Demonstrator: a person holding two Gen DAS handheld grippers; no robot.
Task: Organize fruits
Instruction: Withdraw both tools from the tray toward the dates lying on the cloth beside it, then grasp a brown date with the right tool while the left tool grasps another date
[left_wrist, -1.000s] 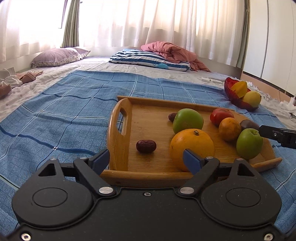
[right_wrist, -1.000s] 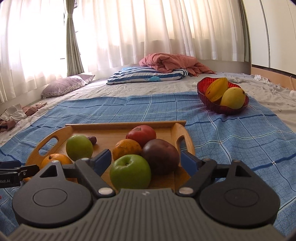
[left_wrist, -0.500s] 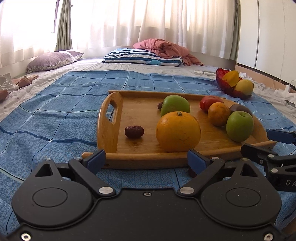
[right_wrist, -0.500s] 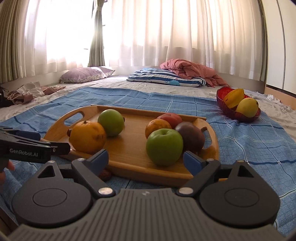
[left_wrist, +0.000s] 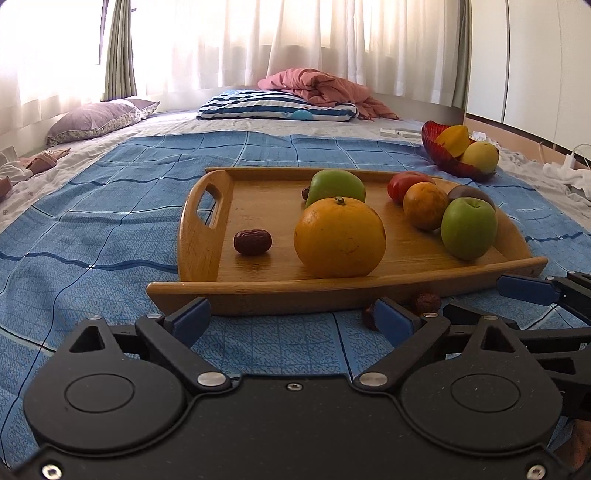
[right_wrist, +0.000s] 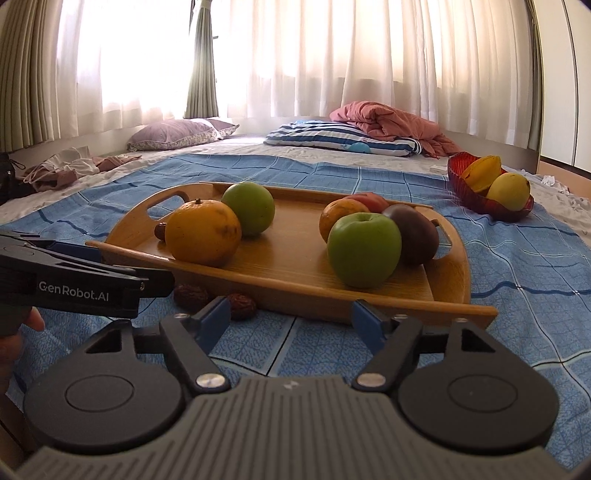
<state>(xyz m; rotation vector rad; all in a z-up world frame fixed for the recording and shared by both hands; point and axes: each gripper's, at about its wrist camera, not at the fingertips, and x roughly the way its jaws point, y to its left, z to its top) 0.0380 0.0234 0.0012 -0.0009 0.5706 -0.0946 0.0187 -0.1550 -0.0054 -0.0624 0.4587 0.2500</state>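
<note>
A wooden tray (left_wrist: 332, 295) lies on the blue checked blanket. It holds a big orange (left_wrist: 340, 238), a green apple (left_wrist: 468, 229), a second green fruit (left_wrist: 337, 184), a tomato (left_wrist: 402, 182), a small orange (left_wrist: 424, 205), a dark purple fruit (left_wrist: 471, 192) and a date (left_wrist: 253, 242). Two loose dates (right_wrist: 191, 295) (right_wrist: 242, 305) rest on the blanket by the tray's front edge. My left gripper (left_wrist: 291, 319) stands open over the blanket before the tray, empty. My right gripper (right_wrist: 290, 319) is closing with nothing between its fingers; its left fingertip is beside one loose date.
A red bowl (left_wrist: 439, 155) with yellow fruits sits past the tray's far right corner. Pillows and a pink quilt (left_wrist: 321, 88) lie at the back. The left gripper (right_wrist: 74, 280) and a hand (right_wrist: 11, 343) fill the right view's left edge.
Both grippers drew back from over the tray and sank to the blanket in front of it. The right jaws have narrowed; the loose dates came into view.
</note>
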